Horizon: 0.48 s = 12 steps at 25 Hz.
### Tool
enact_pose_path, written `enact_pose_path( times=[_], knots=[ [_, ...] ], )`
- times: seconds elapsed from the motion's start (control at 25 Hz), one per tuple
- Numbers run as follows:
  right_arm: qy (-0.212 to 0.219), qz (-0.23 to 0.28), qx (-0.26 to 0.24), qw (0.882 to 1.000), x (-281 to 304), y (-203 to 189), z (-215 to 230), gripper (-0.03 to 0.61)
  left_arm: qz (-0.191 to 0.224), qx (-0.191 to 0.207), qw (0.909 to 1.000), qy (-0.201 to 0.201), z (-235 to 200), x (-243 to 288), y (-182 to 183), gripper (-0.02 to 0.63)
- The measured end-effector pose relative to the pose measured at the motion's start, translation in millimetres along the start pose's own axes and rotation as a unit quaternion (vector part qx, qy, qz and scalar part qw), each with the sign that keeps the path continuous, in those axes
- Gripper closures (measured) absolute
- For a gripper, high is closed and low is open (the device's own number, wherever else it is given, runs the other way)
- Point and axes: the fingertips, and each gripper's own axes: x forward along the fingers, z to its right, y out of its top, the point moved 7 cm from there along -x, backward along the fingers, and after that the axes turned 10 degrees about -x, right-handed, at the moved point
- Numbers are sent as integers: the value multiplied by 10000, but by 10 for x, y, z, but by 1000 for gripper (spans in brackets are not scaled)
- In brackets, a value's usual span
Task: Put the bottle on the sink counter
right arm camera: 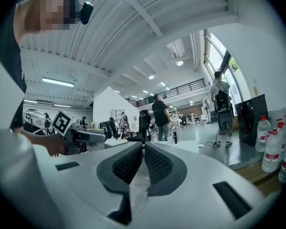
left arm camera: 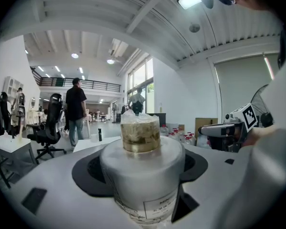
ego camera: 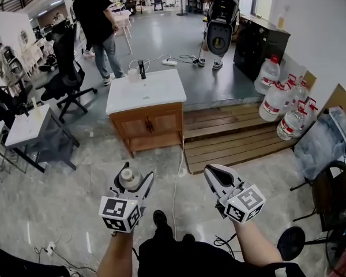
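Note:
In the head view my left gripper is shut on a white bottle, held low over the floor. The left gripper view shows the bottle upright between the jaws, its brownish cap wrapped in clear plastic. My right gripper hangs beside it, shut and holding nothing; its ribbed pads meet in the right gripper view. The sink counter, a white top on a wooden cabinet with a black faucet, stands ahead, well apart from both grippers. It also shows as a white surface.
A raised wooden platform lies right of the cabinet, with several water jugs on it. A white cable runs across the floor. A person in black and an office chair stand behind the sink; a white table is at the left.

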Motion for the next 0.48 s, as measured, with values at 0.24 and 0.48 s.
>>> enact_pose_path(
  times=[0.24, 0.48],
  knots=[
    [23, -151, -23, 9999, 360, -87, 114, 563, -18, -61, 10000, -59, -250, 232, -14, 273],
    [72, -328, -8, 9994, 1046, -122, 312, 563, 16, -150, 9999, -55, -828, 644, 112, 273]
  ],
)
